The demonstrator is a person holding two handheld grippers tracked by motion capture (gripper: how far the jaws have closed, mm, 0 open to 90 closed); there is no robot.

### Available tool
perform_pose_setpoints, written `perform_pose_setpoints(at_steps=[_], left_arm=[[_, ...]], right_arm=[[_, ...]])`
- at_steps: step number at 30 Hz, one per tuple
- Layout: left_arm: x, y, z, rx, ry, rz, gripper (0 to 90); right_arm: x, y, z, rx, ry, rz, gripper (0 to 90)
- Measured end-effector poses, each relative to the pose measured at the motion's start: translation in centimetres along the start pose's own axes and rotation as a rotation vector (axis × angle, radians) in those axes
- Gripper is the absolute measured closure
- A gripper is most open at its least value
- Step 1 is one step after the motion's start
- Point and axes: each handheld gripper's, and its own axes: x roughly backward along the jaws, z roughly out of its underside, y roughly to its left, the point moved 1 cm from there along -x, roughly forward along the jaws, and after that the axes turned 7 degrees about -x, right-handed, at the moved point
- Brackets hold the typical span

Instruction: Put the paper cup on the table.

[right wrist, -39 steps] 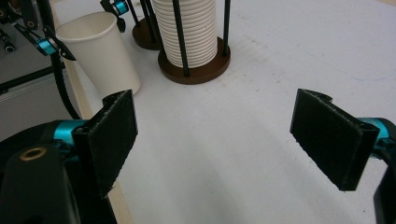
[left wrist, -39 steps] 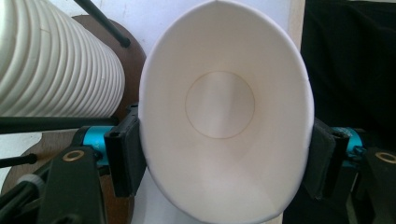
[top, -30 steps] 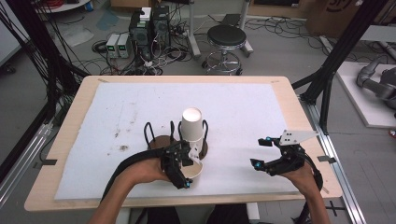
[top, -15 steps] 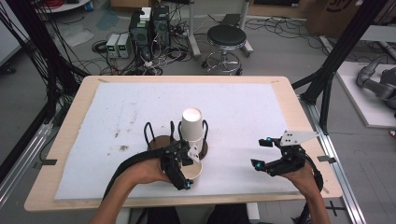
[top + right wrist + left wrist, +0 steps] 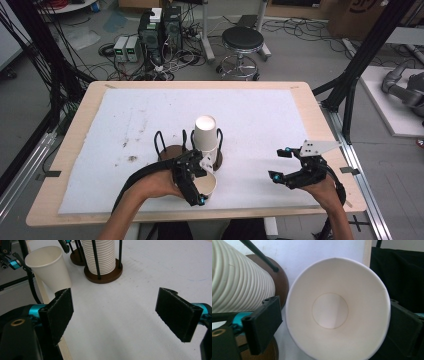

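A single white paper cup (image 5: 208,186) stands upright near the table's front edge, its mouth facing the camera in the left gripper view (image 5: 329,340). My left gripper (image 5: 200,182) (image 5: 334,307) straddles its rim. Its jaws have just been opening, and a thin gap shows between the left pad (image 5: 265,325) and the cup wall. Behind it a ribbed stack of cups (image 5: 206,132) (image 5: 101,255) sits upside down in a wire holder on a brown base (image 5: 218,161). My right gripper (image 5: 276,164) (image 5: 115,312) hovers open over the mat at the right, nothing between its pads.
A second, empty wire holder (image 5: 167,150) stands left of the stack. A white mat (image 5: 260,115) covers the wooden table (image 5: 310,100). The lone cup (image 5: 47,267) is close to the mat's front border. A stool and cables lie on the floor beyond the table.
The left gripper's jaws look slightly wider around the cup. Both hands and the cup have kept their places.
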Motion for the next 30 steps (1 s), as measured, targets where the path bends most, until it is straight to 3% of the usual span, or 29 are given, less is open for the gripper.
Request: perform_pose_setpoints(at_steps=[11,24,26,30], left_arm=[[0.15,-0.01,0.26,0.011,-0.044,0.022,6.8],[0.36,-0.01,0.62,0.023,-0.081,0.012,6.7],[0.39,0.0,0.71,0.028,-0.085,0.012,1.6],[0.44,-0.03,0.84,0.03,-0.095,0.021,1.7]], right_arm=[[0.06,0.0,-0.07,0.001,-0.001,0.0,15.3],[-0.05,0.05,-0.09,0.003,-0.002,-0.002,15.3],[-0.04,0.05,-0.08,0.002,-0.001,0.0,15.3],[-0.08,0.05,-0.02,0.002,-0.001,0.002,15.3]])
